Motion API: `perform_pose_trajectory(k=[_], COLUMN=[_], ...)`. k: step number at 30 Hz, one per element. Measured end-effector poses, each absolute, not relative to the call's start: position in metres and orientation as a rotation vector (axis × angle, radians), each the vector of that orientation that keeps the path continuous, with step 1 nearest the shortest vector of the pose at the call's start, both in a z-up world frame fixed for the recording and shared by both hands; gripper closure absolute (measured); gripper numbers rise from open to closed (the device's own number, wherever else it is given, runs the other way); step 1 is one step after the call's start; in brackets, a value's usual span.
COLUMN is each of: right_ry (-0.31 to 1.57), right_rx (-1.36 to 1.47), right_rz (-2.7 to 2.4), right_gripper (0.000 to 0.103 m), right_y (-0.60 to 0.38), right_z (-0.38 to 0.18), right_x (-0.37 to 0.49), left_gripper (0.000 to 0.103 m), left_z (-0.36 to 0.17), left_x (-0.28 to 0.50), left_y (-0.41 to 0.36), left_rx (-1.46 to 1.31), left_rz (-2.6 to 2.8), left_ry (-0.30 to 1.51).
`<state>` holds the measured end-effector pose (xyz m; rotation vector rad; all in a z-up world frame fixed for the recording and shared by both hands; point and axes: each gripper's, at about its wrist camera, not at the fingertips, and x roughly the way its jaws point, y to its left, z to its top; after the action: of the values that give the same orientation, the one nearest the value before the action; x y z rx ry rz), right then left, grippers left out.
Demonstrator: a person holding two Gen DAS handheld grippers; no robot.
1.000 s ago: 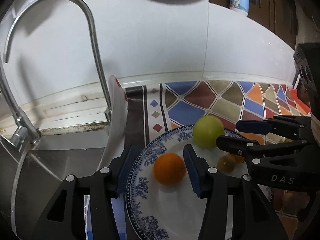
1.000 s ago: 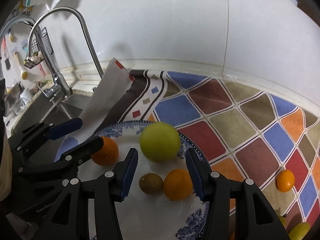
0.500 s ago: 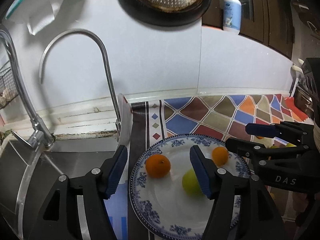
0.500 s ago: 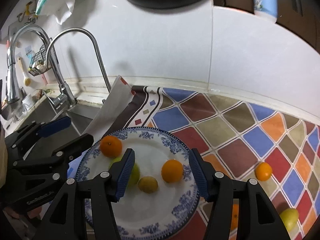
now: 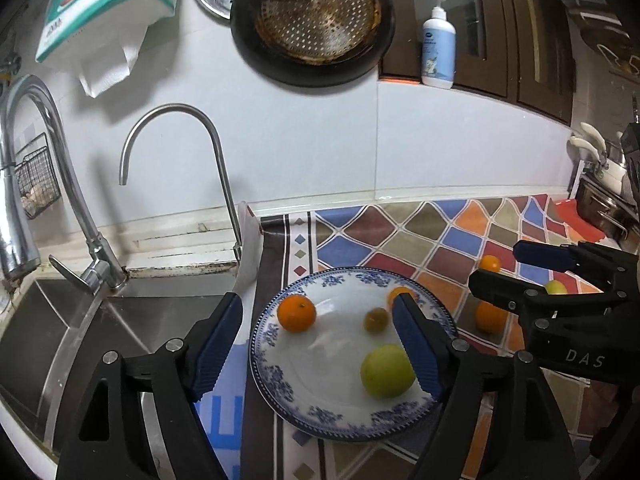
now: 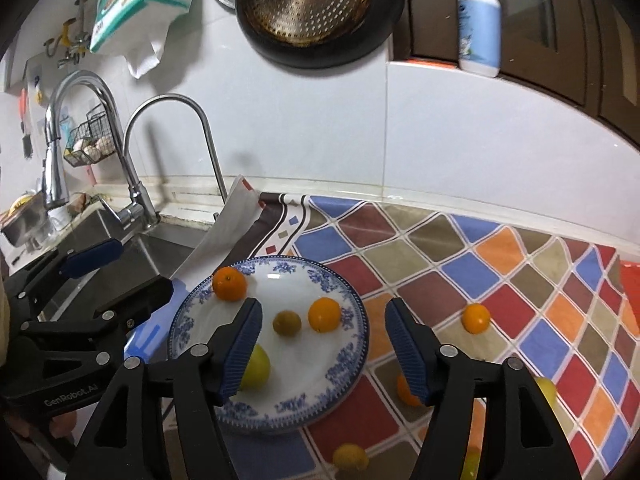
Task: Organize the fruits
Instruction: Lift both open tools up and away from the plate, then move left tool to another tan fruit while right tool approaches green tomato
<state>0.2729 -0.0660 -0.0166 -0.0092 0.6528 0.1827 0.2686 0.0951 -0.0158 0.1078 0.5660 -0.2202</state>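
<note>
Both grippers, left and right, hung wide open and empty above the plate, which held four fruits. A loose orange lay on the worktop, right of the plate, nearer the right gripper.

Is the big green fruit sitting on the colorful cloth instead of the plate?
No, the green fruit lies on the blue-patterned plate, near its front edge.

My two wrist views look down from above toward the tiled wall, sharing the blue-patterned white ceramic plate near the counter's sink-side edge.
</note>
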Motion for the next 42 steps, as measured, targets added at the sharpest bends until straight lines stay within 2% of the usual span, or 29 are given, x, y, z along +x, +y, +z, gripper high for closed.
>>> perform_pose_trajectory(k=[7, 13, 29, 42], right_ry=[0.622, 0.6, 0.609, 0.668], right_rx=[0.019, 0.044, 0.028, 0.03], right_rz=[0.158, 0.132, 0.079, 0.059], right_gripper=[0.034, 0.028, 0.028, 0.028], right_y=[-0.085, -0.104, -0.162, -0.198], right_z=[-0.008, -0.002, -0.001, -0.026], right_x=[0.241, 0.217, 0.167, 0.147], left_gripper=[0.019, 0.015, 0.013, 0.013], left_z=[-0.005, 0.0, -0.005, -0.031], left_x=[0.239, 0.213, 0.169, 0.157], left_y=[0.079, 0.061, 0.003, -0.034], left_rx=[0.138, 0.154, 0.186, 0.227], left_rz=[-0.217, -0.224, -0.24, -0.249], left_ry=[0.526, 0.492, 0.48, 0.542])
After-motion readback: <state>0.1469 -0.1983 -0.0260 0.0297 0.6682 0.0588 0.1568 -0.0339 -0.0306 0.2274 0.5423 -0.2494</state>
